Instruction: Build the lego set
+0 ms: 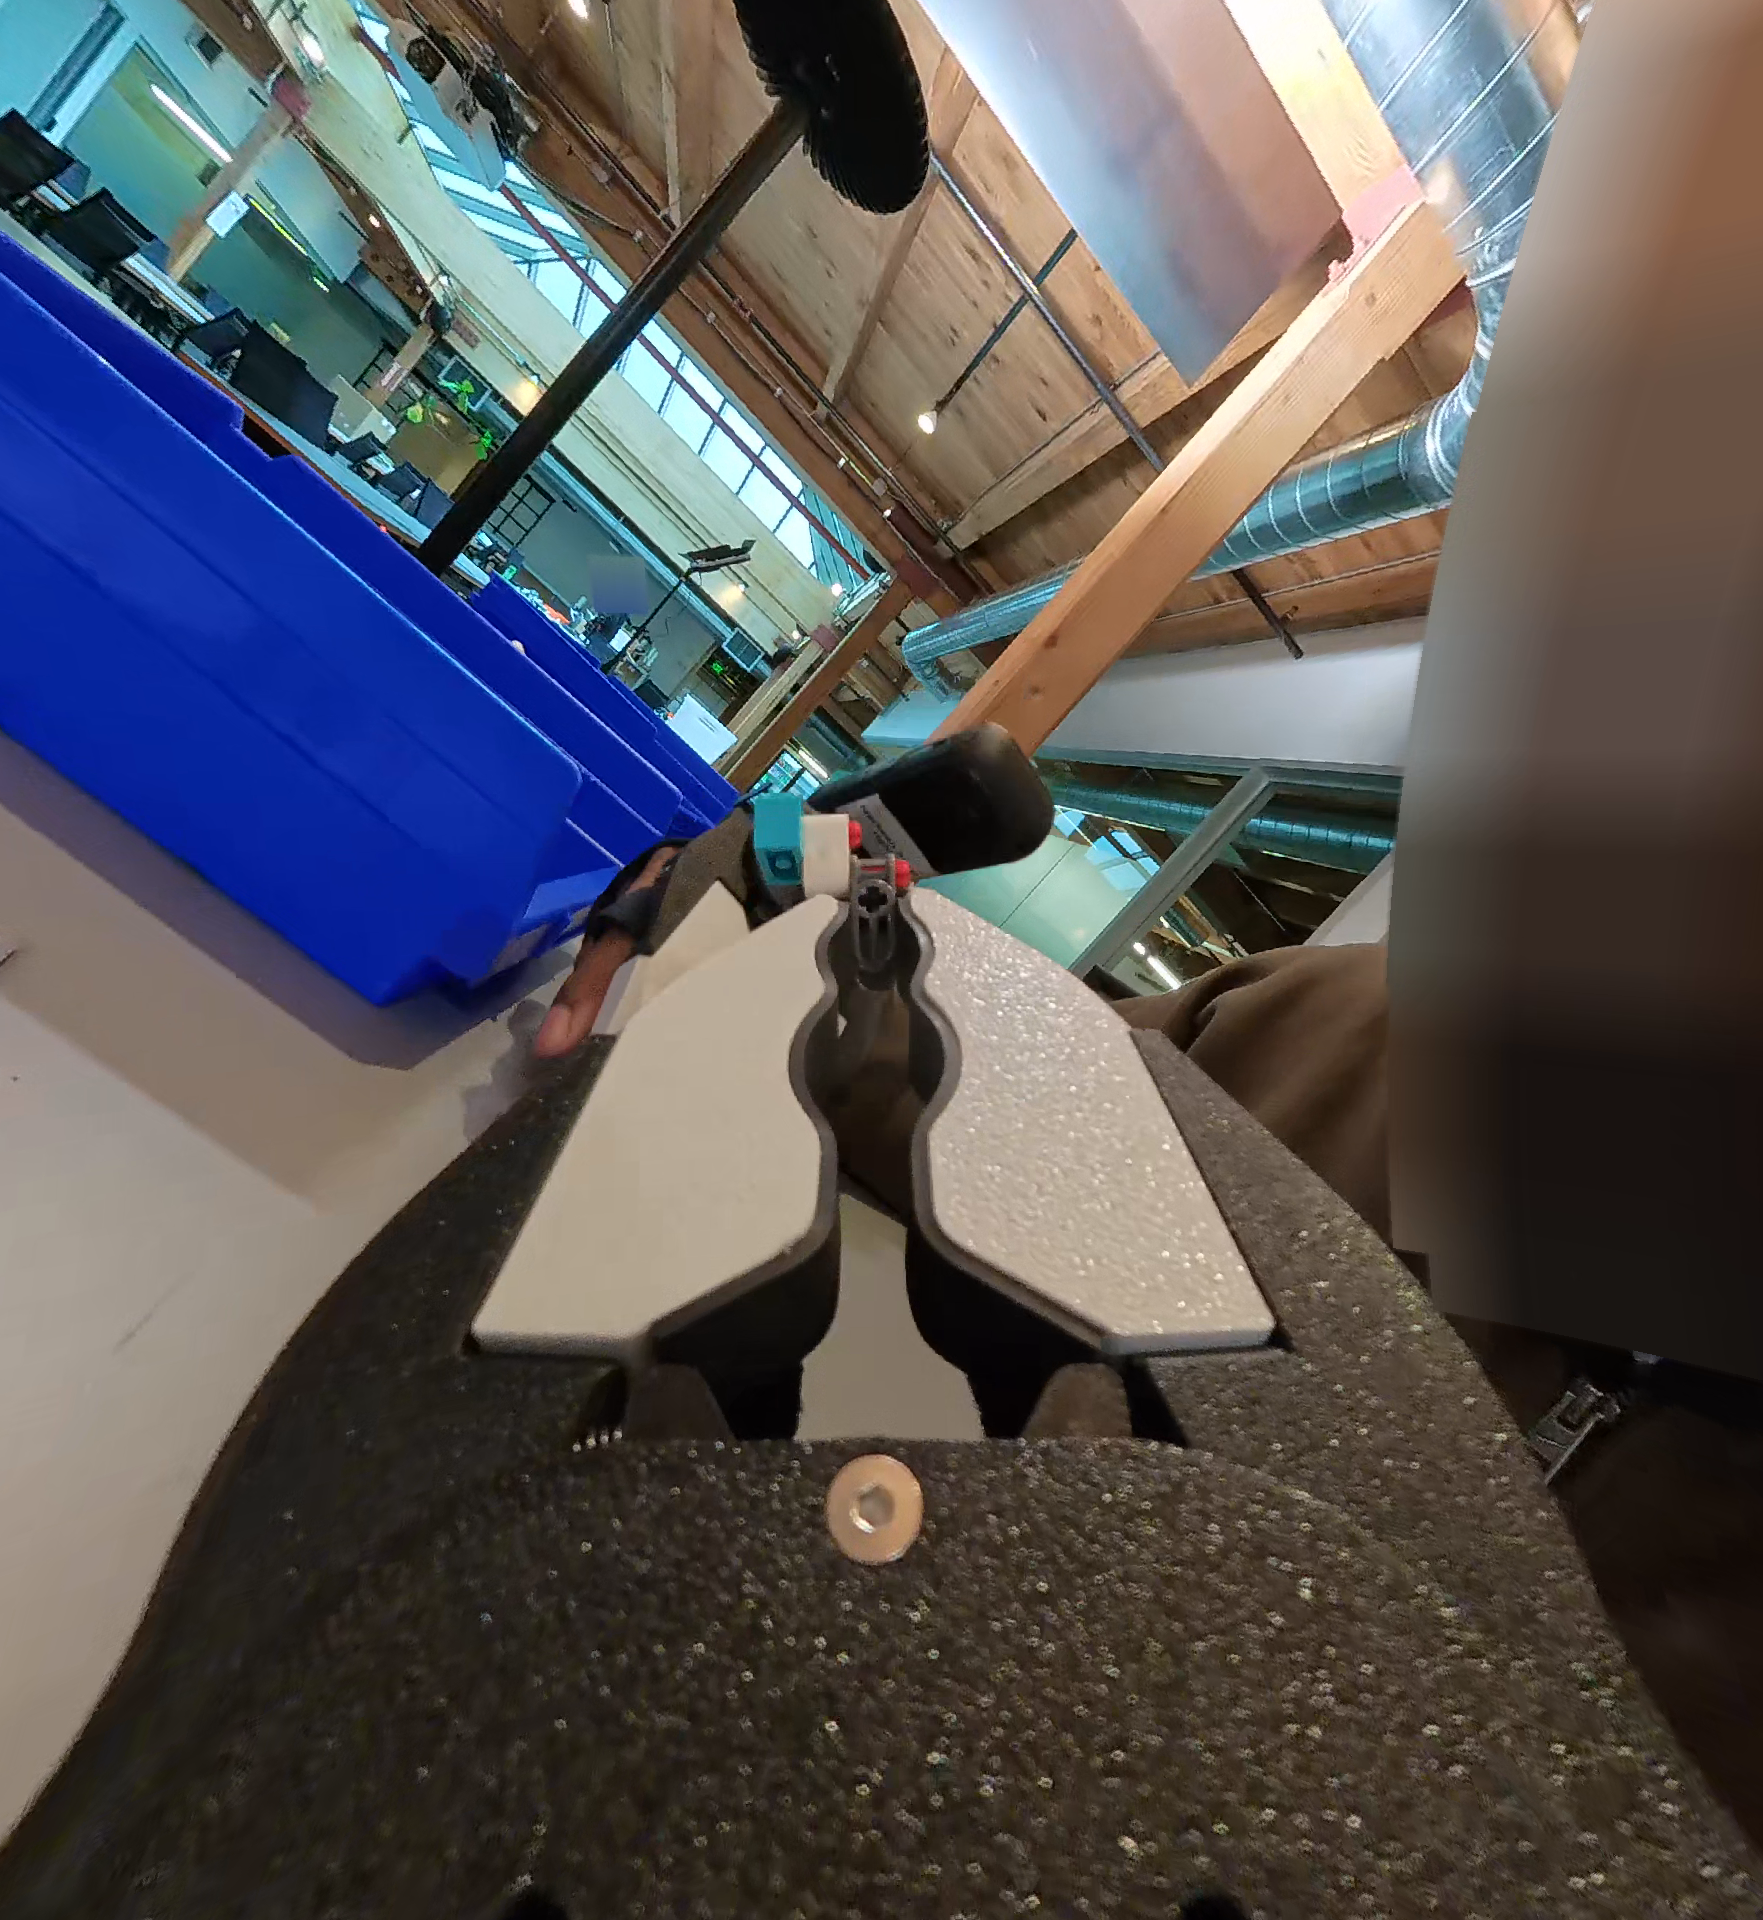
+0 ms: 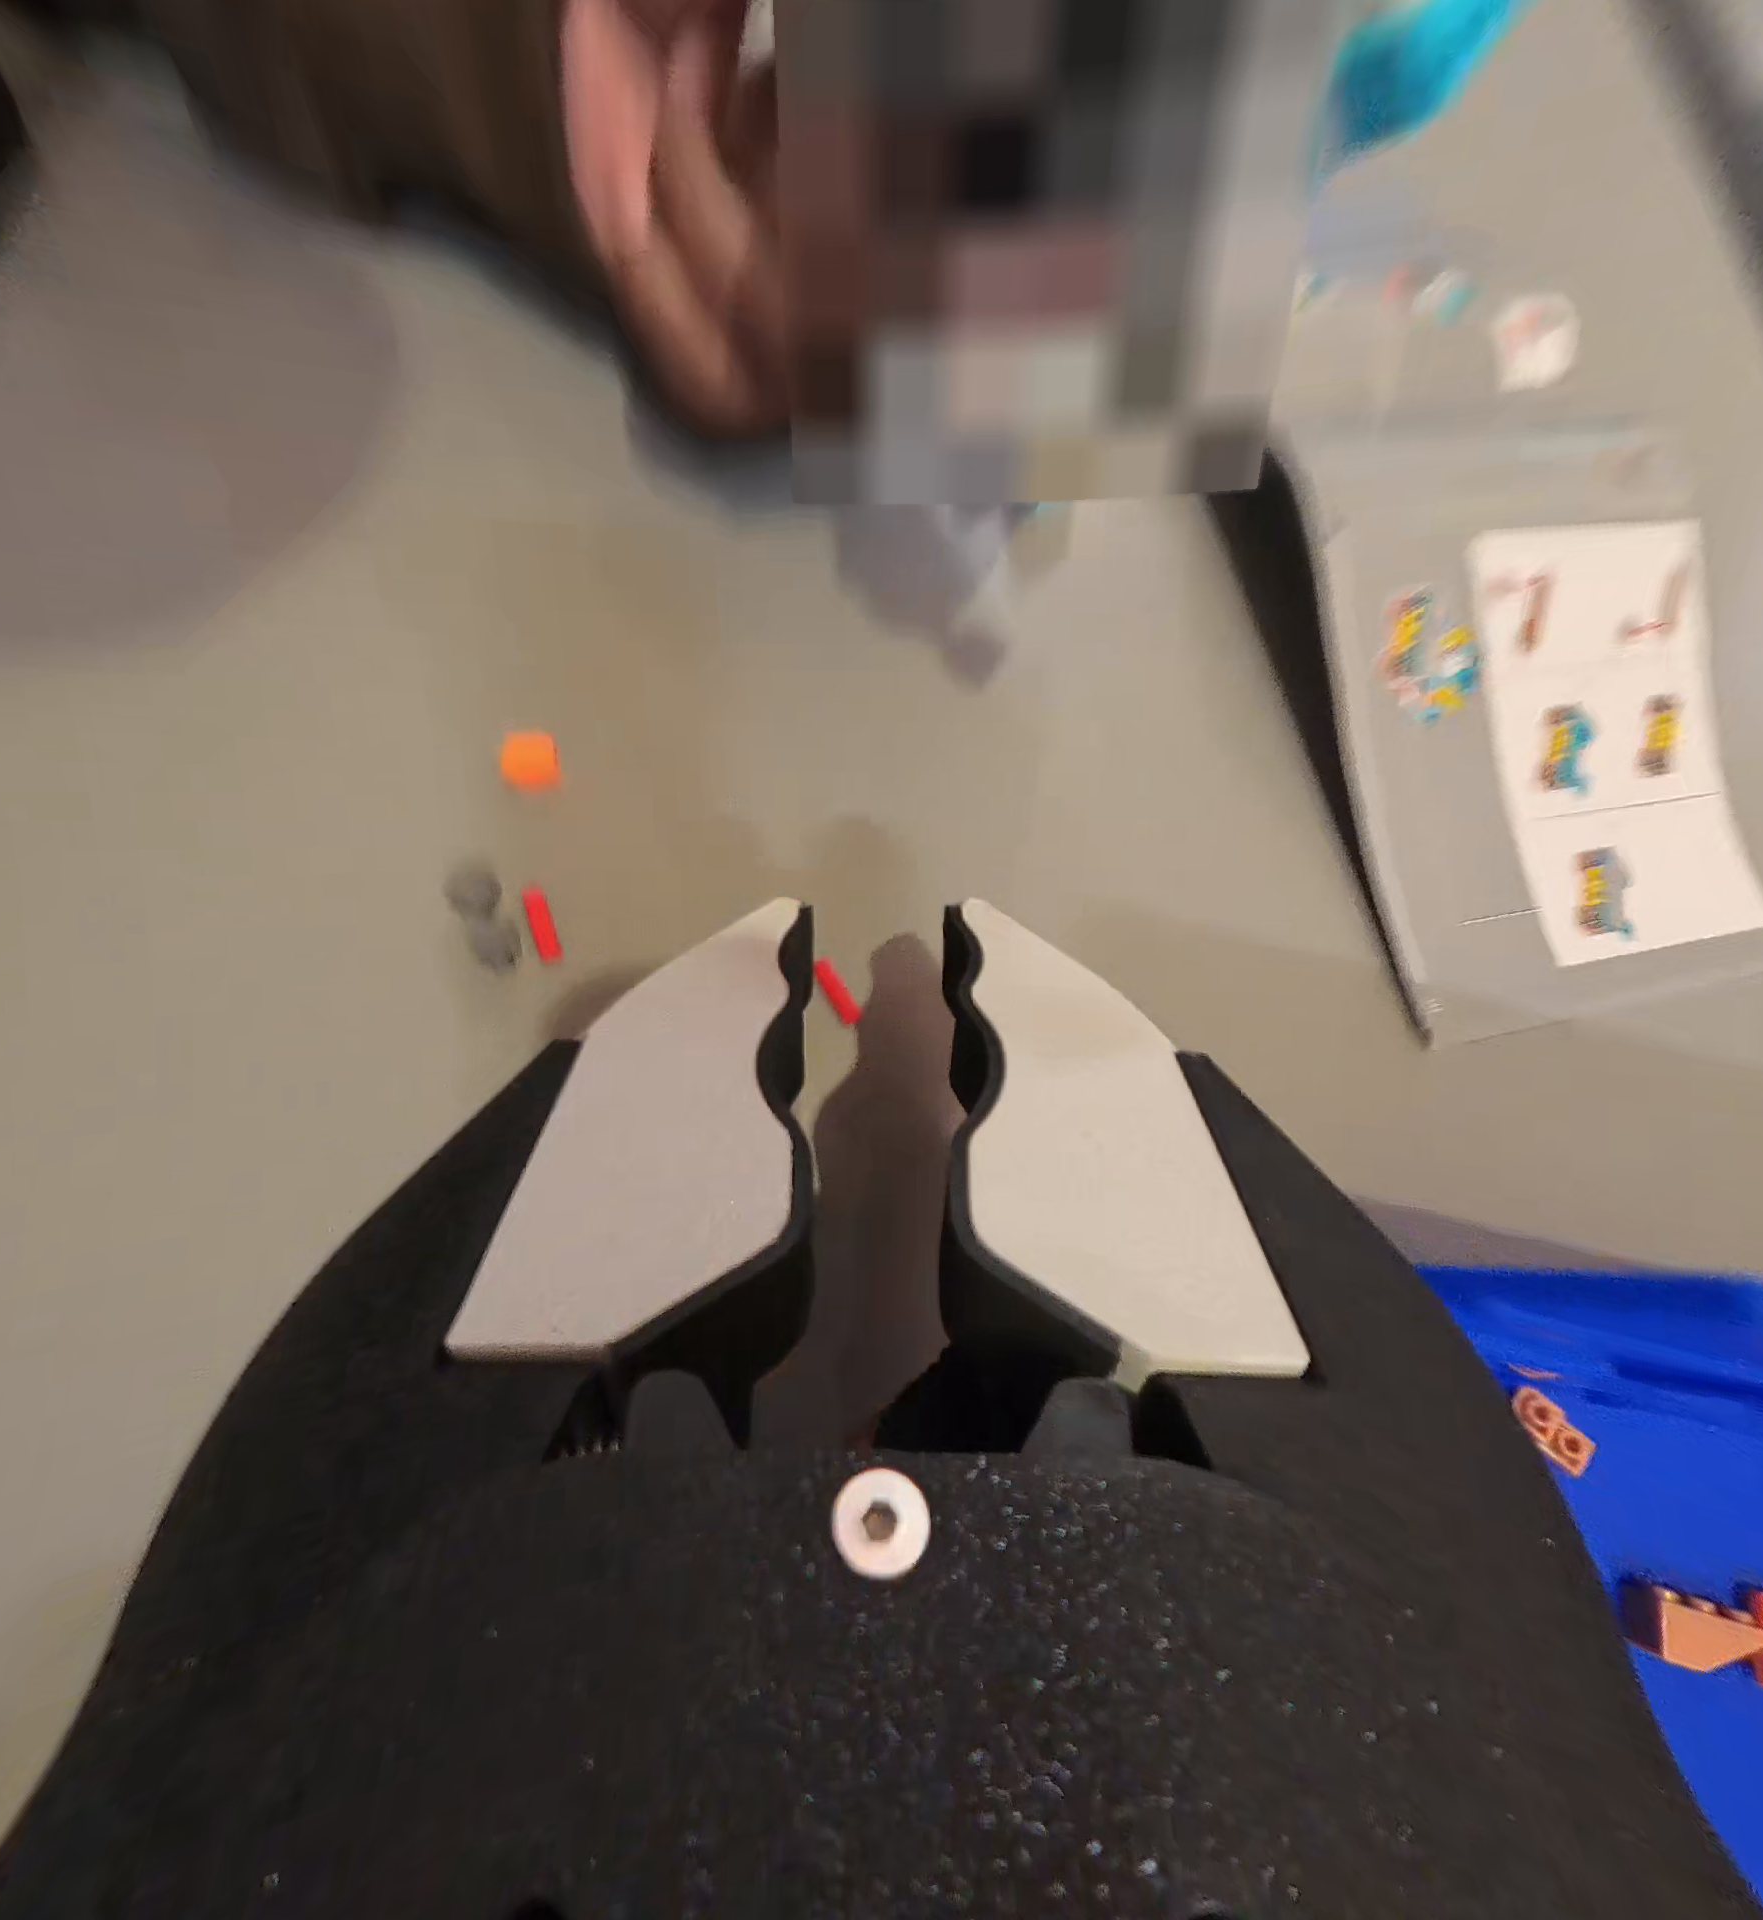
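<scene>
In the left wrist view my left gripper (image 1: 875, 912) is shut on a thin grey lego part (image 1: 875, 927) and is tilted up off the table. Just past its tips is a small build of teal (image 1: 779, 844), white (image 1: 827, 847) and black (image 1: 944, 810) parts with red pins; what holds it is hidden. My right gripper (image 2: 877, 916) is open and empty above the grey table (image 2: 233, 1039). A short red rod (image 2: 835, 992) lies on the table just inside its left fingertip. This view is motion-blurred.
A second red rod (image 2: 542, 925), grey bits (image 2: 482, 914) and an orange piece (image 2: 529, 758) lie to the left. An instruction booklet (image 2: 1625, 748) lies at right. A blue bin (image 2: 1635, 1455) holds orange bricks. Blue bins (image 1: 233, 644) line the table; a gloved hand (image 1: 596, 966) rests by them.
</scene>
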Motion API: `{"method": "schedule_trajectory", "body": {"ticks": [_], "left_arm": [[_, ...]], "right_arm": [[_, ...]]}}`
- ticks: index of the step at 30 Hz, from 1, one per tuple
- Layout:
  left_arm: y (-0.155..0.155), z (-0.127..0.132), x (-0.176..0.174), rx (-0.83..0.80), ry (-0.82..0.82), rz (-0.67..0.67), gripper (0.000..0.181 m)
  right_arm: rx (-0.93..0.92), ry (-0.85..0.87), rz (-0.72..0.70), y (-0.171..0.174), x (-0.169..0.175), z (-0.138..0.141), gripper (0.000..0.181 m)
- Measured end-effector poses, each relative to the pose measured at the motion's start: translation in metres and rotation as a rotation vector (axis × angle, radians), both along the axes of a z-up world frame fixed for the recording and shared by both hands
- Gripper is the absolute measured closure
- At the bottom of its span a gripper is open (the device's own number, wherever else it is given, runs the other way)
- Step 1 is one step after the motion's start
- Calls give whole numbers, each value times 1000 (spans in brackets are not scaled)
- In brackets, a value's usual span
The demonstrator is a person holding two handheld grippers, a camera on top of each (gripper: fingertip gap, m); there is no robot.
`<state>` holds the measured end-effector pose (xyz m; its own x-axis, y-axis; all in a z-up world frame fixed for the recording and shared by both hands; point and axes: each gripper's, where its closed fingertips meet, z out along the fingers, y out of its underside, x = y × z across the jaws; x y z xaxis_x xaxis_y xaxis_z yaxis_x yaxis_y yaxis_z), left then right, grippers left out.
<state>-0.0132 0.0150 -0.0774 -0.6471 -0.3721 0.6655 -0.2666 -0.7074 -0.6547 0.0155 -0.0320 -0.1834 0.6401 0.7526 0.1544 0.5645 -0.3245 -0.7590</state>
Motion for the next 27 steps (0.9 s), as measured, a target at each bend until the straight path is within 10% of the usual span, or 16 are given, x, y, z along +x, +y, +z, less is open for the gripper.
{"method": "schedule_trajectory", "body": {"ticks": [27], "left_arm": [[12, 4, 1, -74, -25, 34, 174]], "right_arm": [[12, -29, -36, 13, -5, -17, 178]]}}
